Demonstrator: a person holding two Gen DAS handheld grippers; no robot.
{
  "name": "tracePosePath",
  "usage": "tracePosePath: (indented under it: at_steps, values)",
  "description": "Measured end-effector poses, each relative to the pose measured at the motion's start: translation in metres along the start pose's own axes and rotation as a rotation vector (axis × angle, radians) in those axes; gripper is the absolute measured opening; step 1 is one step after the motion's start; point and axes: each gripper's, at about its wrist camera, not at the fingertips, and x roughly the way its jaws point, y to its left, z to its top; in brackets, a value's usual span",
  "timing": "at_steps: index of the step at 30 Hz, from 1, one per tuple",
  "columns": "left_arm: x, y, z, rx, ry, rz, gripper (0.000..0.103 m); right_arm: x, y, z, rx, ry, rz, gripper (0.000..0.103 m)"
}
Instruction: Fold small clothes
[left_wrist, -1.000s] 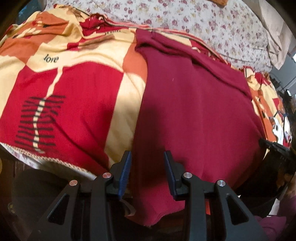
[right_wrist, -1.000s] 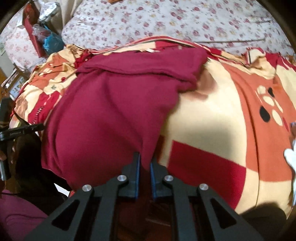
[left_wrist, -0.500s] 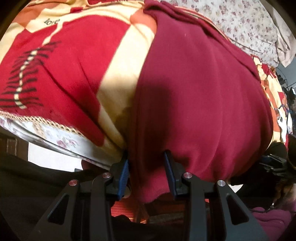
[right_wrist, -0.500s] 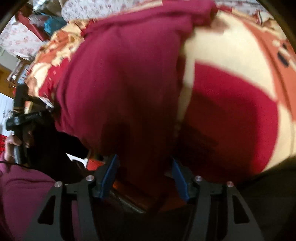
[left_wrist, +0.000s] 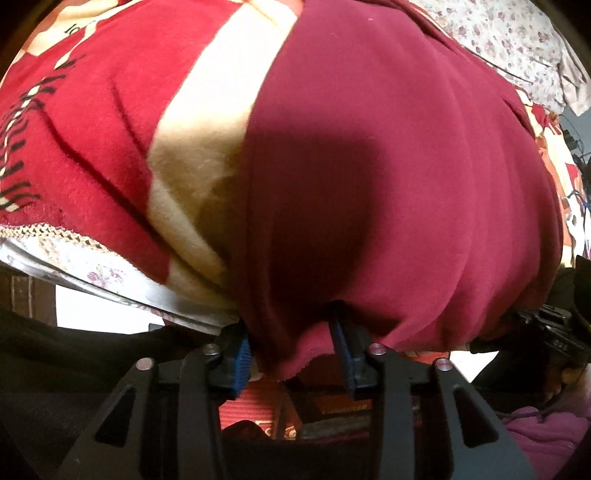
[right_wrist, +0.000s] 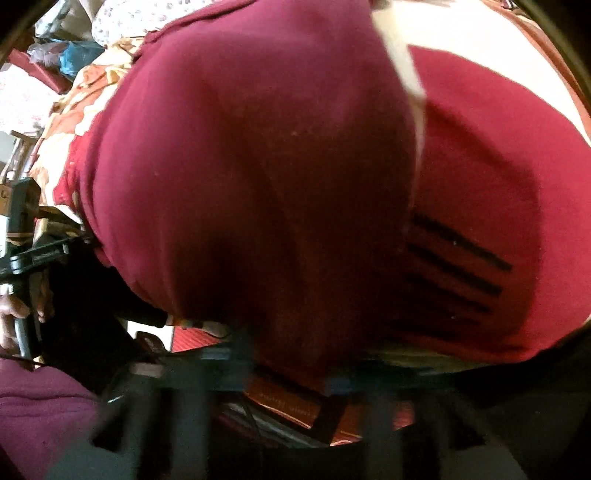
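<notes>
A maroon garment lies spread on a red, cream and orange blanket, its near hem hanging over the bed's front edge. My left gripper is open, its blue pads on either side of the hem's left corner, not pinching it. In the right wrist view the same garment fills the frame. My right gripper is open and blurred, its jaws straddling the hanging hem near the garment's right edge.
A floral bedsheet lies beyond the blanket. The bed's front edge runs just ahead of both grippers. Red boxes or mats lie on the floor below. The other hand's tool shows at the left.
Both grippers dropped and moved in to the hanging hem at the bed edge. The right gripper went from shut to wide open. The left stayed open.
</notes>
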Motion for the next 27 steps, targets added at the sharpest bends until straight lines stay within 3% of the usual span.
tracePosePath:
  at_steps: [1, 8, 14, 17, 23, 27]
  values:
    - [-0.002, -0.002, 0.001, 0.006, -0.005, -0.005, 0.000, -0.002, 0.003, 0.000, -0.013, 0.000, 0.017, 0.009]
    - [-0.045, -0.008, -0.002, 0.046, -0.068, -0.072, 0.000, -0.047, 0.022, -0.002, -0.131, -0.040, 0.134, 0.009]
    - [-0.098, -0.006, 0.019, 0.041, -0.217, -0.144, 0.000, -0.106, 0.013, 0.022, -0.102, -0.189, 0.277, 0.009]
    - [-0.118, -0.009, 0.035, 0.051, -0.296, -0.145, 0.000, -0.121, 0.010, 0.037, -0.093, -0.247, 0.300, 0.009]
    - [-0.133, -0.003, 0.068, 0.040, -0.379, -0.142, 0.000, -0.152, -0.006, 0.051, -0.071, -0.349, 0.332, 0.009]
    - [-0.139, -0.008, 0.090, 0.028, -0.439, -0.141, 0.000, -0.154, 0.007, 0.074, -0.048, -0.413, 0.322, 0.009]
